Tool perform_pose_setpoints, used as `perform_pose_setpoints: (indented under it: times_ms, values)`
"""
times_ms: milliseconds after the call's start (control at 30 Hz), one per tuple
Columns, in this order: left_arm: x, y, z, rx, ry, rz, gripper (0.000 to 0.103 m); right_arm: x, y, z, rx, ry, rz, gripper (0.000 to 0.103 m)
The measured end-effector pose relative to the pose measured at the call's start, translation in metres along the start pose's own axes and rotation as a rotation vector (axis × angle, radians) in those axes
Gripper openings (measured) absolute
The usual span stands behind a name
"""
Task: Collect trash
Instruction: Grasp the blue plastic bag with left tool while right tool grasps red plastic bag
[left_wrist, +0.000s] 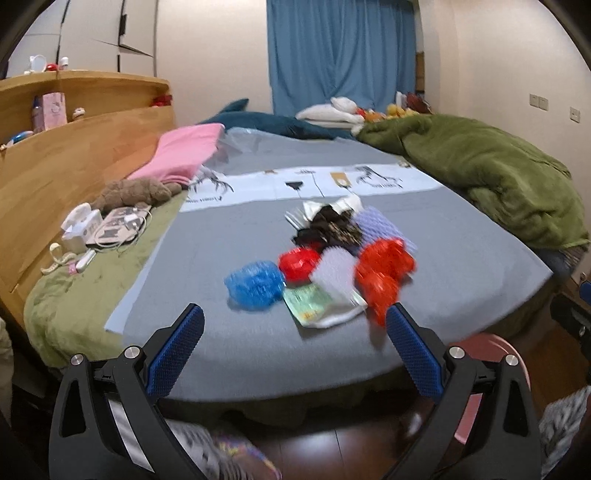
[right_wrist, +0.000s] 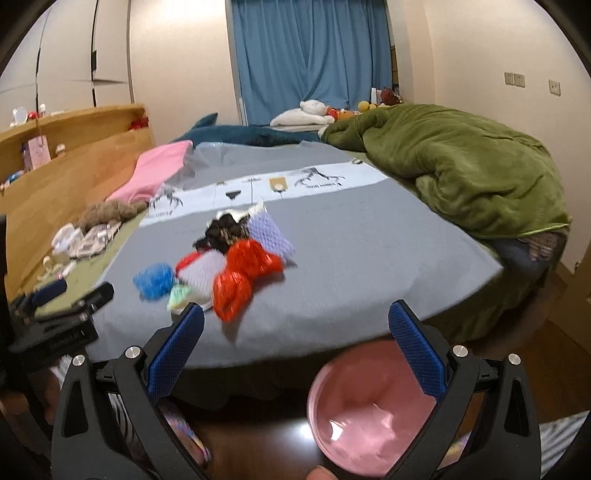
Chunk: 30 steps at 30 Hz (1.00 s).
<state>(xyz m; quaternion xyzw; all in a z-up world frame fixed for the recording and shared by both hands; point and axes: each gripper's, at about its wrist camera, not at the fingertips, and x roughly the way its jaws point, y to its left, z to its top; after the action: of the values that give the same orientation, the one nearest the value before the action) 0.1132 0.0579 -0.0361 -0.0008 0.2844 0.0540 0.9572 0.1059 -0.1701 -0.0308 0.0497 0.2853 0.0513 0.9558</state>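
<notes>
A heap of trash lies on the grey bed sheet: a blue net ball, red net wads, lilac foam nets, a green-white packet and a dark wrapper. The heap also shows in the right wrist view, with the red net nearest. My left gripper is open and empty, just short of the heap. My right gripper is open and empty, at the bed's near edge. A pink bin stands on the floor below it.
A green duvet is bunched on the right of the bed. A pink pillow, a brown plush and small items lie along the wooden headboard on the left. A blue curtain hangs behind.
</notes>
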Motion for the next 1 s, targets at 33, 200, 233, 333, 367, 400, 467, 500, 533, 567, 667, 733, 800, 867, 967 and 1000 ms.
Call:
perform_pose_setpoints:
  times_ms: [33, 200, 233, 333, 367, 400, 467, 500, 533, 567, 667, 733, 800, 867, 967, 1000]
  values:
    - [0.009, 0.001, 0.002, -0.011, -0.013, 0.005, 0.095, 0.01, 0.002, 0.004, 0.008, -0.012, 0.011, 0.098]
    - [0.057, 0.008, 0.009, -0.036, -0.104, 0.049, 0.095, 0.074, 0.018, 0.018, -0.02, -0.045, 0.023, 0.098]
    - [0.065, 0.009, 0.011, -0.037, -0.113, 0.061, 0.095, 0.091, 0.022, 0.021, -0.026, -0.044, 0.03, 0.098]
    - [0.096, 0.016, 0.013, -0.061, -0.143, 0.096, 0.094, 0.137, 0.035, 0.024, -0.045, -0.039, 0.049, 0.098]
    - [0.105, 0.019, 0.013, -0.078, -0.144, 0.112, 0.094, 0.152, 0.039, 0.023, -0.056, -0.035, 0.058, 0.098]
    - [0.115, 0.024, 0.012, -0.106, -0.139, 0.126, 0.094, 0.163, 0.044, 0.023, -0.067, -0.033, 0.058, 0.098]
    - [0.132, 0.036, 0.007, -0.17, -0.138, 0.123, 0.094, 0.189, 0.052, 0.022, -0.092, -0.021, 0.058, 0.098]
    - [0.141, 0.041, 0.003, -0.193, -0.14, 0.12, 0.094, 0.199, 0.055, 0.021, -0.098, -0.013, 0.06, 0.098]
    - [0.145, 0.044, 0.0, -0.2, -0.137, 0.122, 0.094, 0.207, 0.057, 0.02, -0.1, -0.007, 0.059, 0.098]
    - [0.153, 0.048, -0.003, -0.201, -0.125, 0.122, 0.094, 0.216, 0.06, 0.019, -0.104, -0.002, 0.061, 0.098]
    - [0.168, 0.052, -0.007, -0.187, -0.092, 0.119, 0.094, 0.239, 0.063, 0.014, -0.112, 0.018, 0.053, 0.098]
    - [0.18, 0.057, -0.01, -0.196, -0.064, 0.101, 0.094, 0.251, 0.063, 0.01, -0.102, 0.032, 0.056, 0.097]
    - [0.19, 0.059, -0.011, -0.21, -0.04, 0.087, 0.093, 0.26, 0.064, 0.004, -0.109, 0.049, 0.06, 0.088]
    - [0.199, 0.061, -0.012, -0.216, -0.014, 0.071, 0.084, 0.264, 0.065, -0.001, -0.12, 0.046, 0.076, 0.084]
    - [0.21, 0.061, -0.013, -0.217, 0.039, 0.026, 0.044, 0.264, 0.068, -0.005, -0.143, 0.032, 0.091, 0.081]
    - [0.211, 0.063, -0.013, -0.219, 0.052, 0.018, 0.03, 0.264, 0.068, -0.005, -0.147, 0.026, 0.094, 0.08]
